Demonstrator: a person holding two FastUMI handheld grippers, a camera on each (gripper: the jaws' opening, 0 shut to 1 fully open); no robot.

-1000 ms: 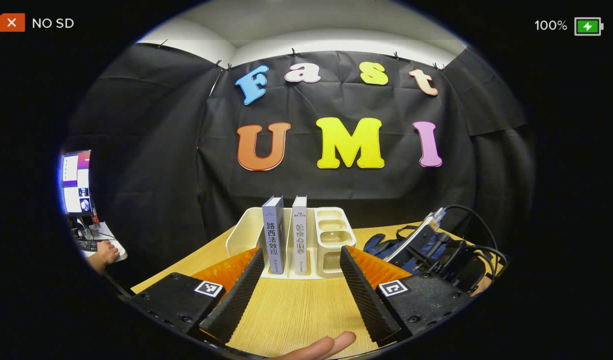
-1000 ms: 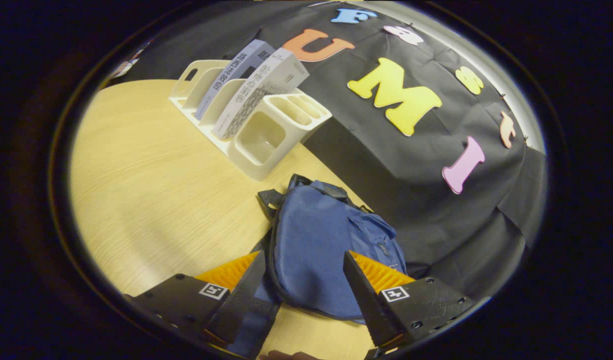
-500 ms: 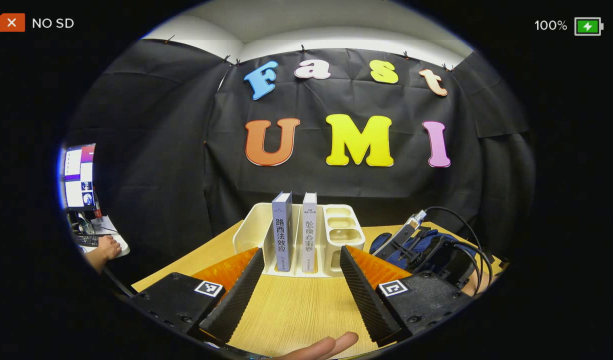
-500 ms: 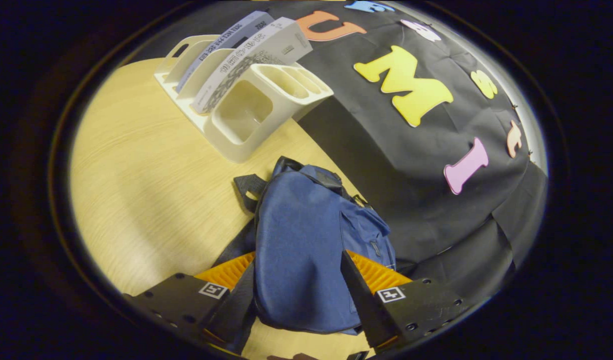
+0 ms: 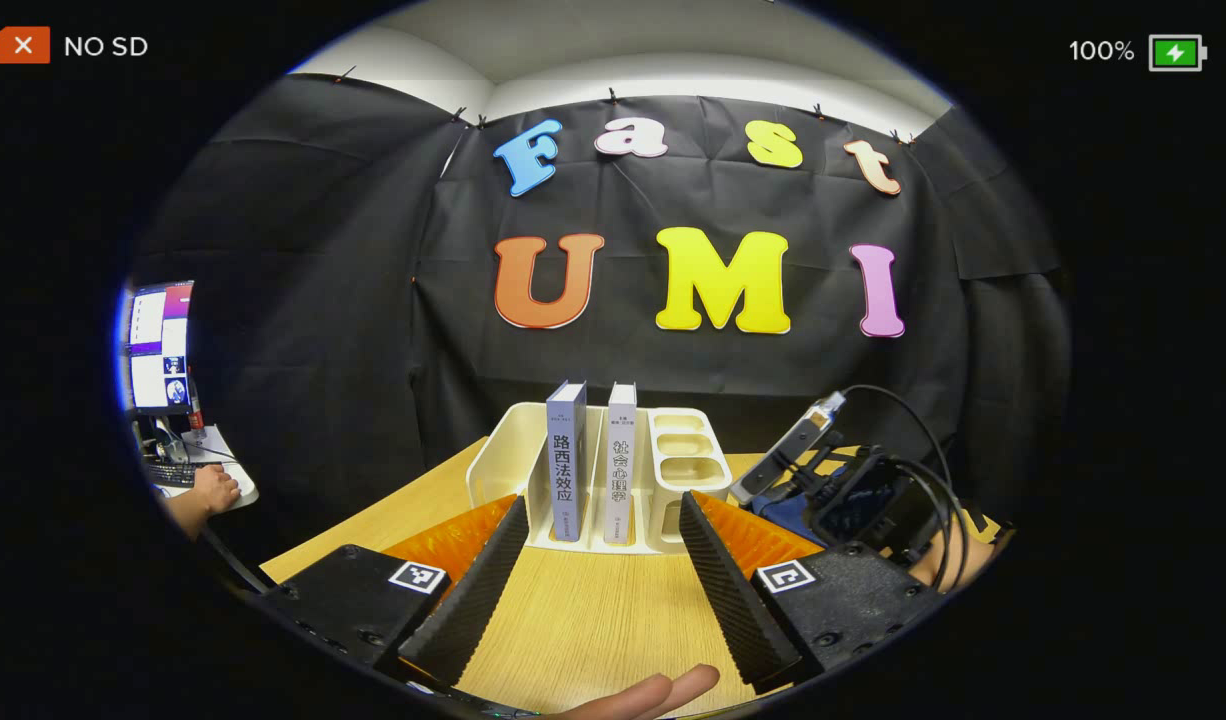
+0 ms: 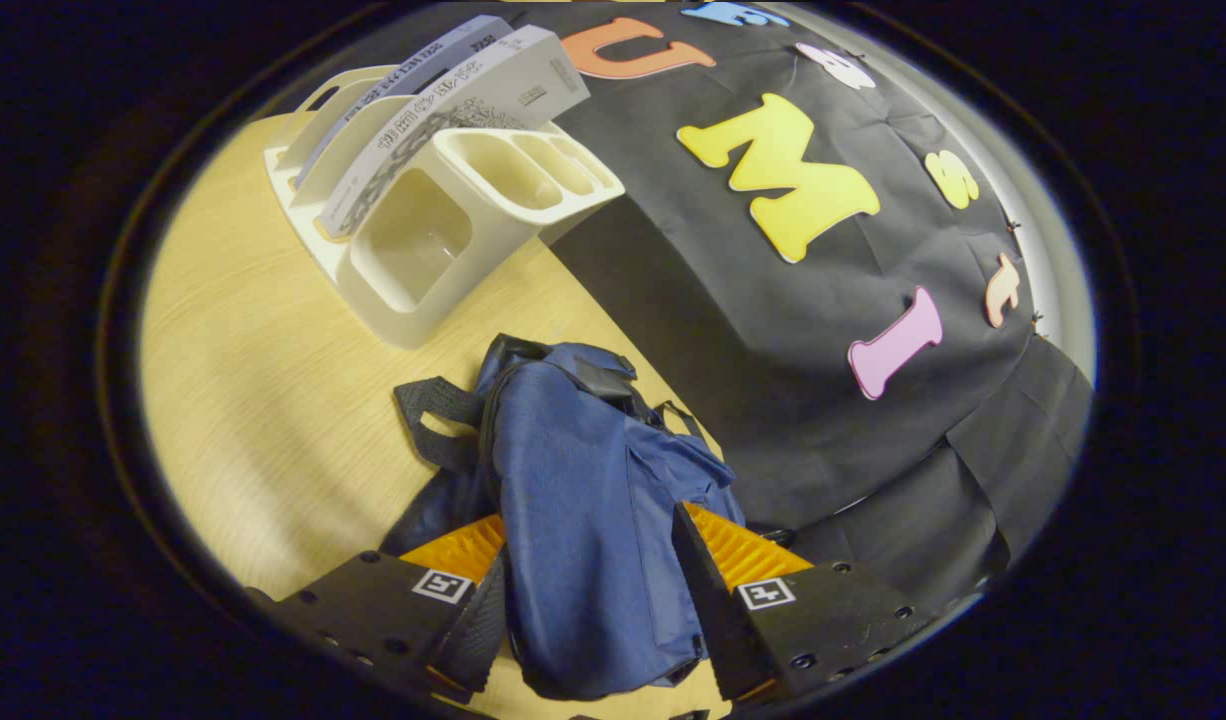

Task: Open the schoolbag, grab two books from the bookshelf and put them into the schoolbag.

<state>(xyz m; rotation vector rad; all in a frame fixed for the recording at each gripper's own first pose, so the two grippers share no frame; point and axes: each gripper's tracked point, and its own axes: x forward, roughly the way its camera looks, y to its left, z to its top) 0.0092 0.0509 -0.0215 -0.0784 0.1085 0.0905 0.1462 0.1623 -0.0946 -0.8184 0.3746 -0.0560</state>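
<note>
Bare surface (image 5: 583, 610) lies open before the rack (image 5: 493, 460). Two books (image 5: 565, 460) fill its slots. The bag (image 6: 583, 520) sits between the right claw's (image 6: 588, 610) fingers.

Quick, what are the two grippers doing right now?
Left gripper: open, holding nothing, pointed at the books.
Right gripper: open, fingers either side of the blue schoolbag, not clamped.

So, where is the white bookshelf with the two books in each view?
Left gripper view: the white bookshelf stands at centre, beyond the left tool, two books upright in it.
Right gripper view: it is at upper left, tilted, above the blue schoolbag.
Shared landmark: the wooden table.
</note>
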